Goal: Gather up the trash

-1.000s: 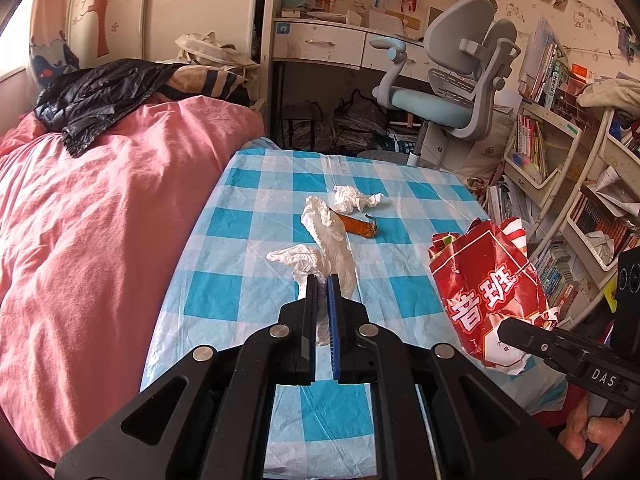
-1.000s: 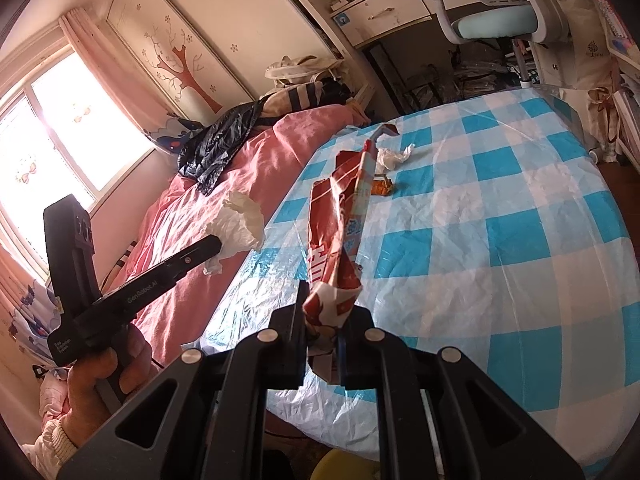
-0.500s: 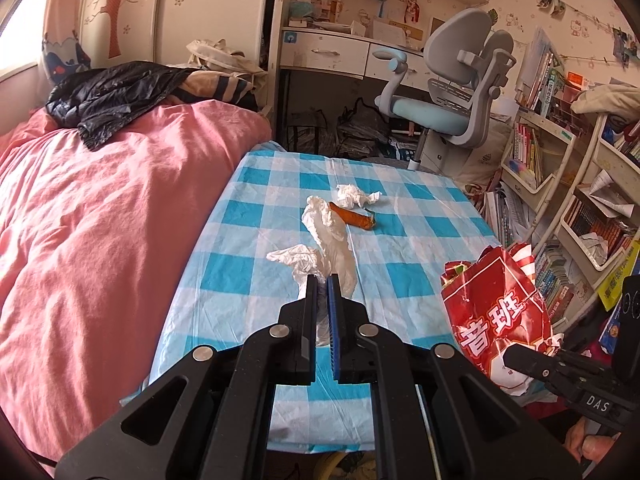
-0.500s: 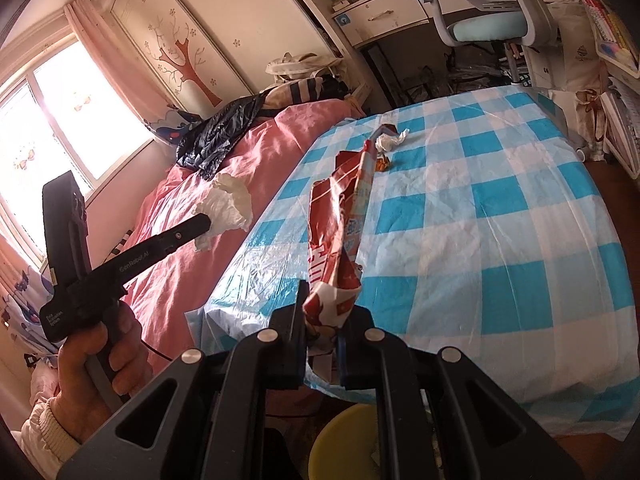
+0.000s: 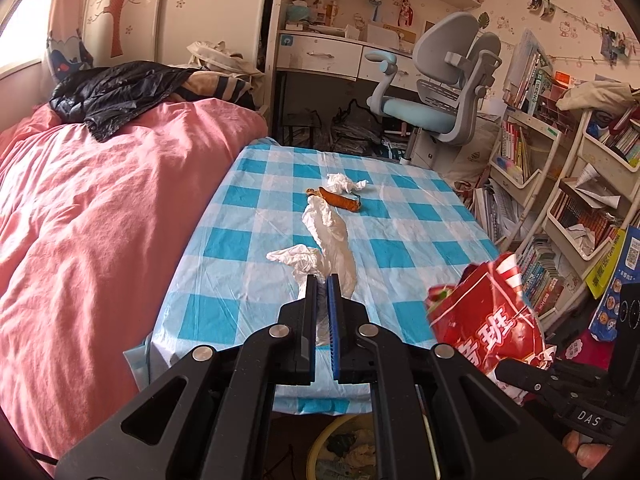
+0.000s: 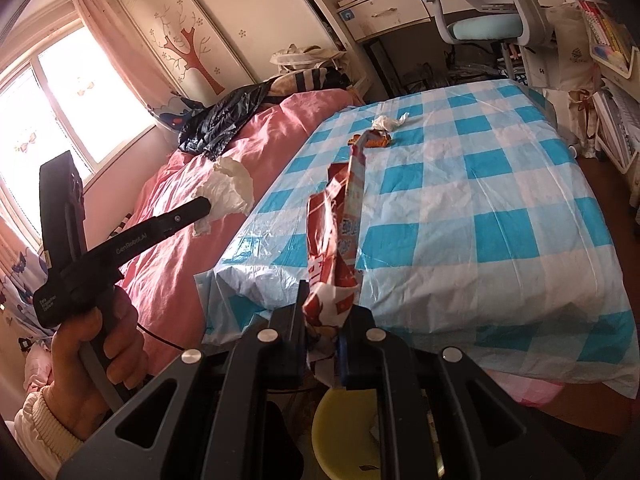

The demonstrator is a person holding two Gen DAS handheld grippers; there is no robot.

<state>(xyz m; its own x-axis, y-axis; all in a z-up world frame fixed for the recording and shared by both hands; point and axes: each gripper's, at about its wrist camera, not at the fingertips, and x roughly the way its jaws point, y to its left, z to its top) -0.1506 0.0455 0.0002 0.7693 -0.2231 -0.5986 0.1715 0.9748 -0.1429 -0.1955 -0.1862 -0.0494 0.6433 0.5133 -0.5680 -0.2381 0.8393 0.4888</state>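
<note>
Two grippers, each clamped on one piece of trash: the left gripper (image 5: 322,284) pinches a white tissue (image 5: 328,240), the right gripper (image 6: 322,312) a red snack bag (image 6: 334,224). Ahead on the checked tablecloth (image 6: 480,200) remain two pieces — a crumpled tissue (image 5: 342,182) and an orange wrapper (image 5: 338,200). Both grippers have drawn back past the table edge — a yellow bin (image 6: 340,420) now shows below.

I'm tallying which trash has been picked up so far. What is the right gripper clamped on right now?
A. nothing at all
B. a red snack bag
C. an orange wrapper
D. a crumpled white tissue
B: in the right wrist view the right gripper is shut on the bottom edge of the red snack bag, which stands up from its jaws above the table edge.
</note>
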